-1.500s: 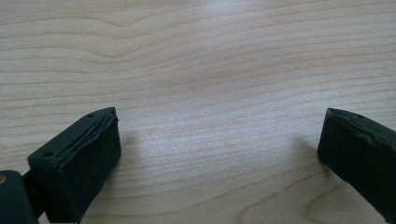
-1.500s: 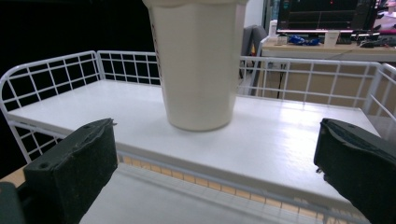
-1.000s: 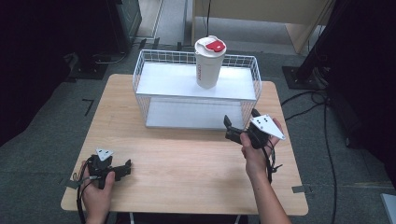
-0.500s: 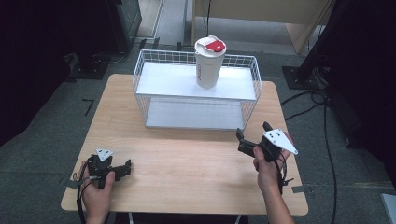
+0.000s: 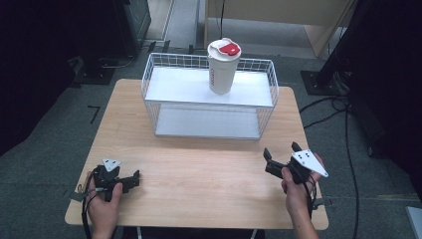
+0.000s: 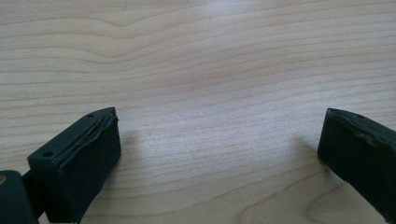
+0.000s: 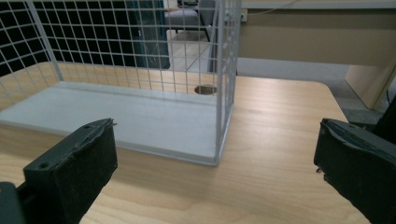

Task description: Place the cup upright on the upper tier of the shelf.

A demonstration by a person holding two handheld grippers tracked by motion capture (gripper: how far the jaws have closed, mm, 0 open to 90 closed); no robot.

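A white tumbler with a red-and-white lid stands upright on the top shelf of a white wire rack at the back of the wooden table. My right gripper is held by a hand near the front right, well apart from the rack. In the right gripper view it is open and empty, facing the rack's lower shelf and corner post. My left gripper rests at the front left. In the left gripper view it is open over bare wood.
The rack's lower shelf holds nothing. A round cable hole sits in the tabletop behind the rack. Cables run over the floor to the right, and dark stands flank the table.
My right gripper has drawn back from the rack's front right corner toward the table's front right edge. The left gripper has stayed put.
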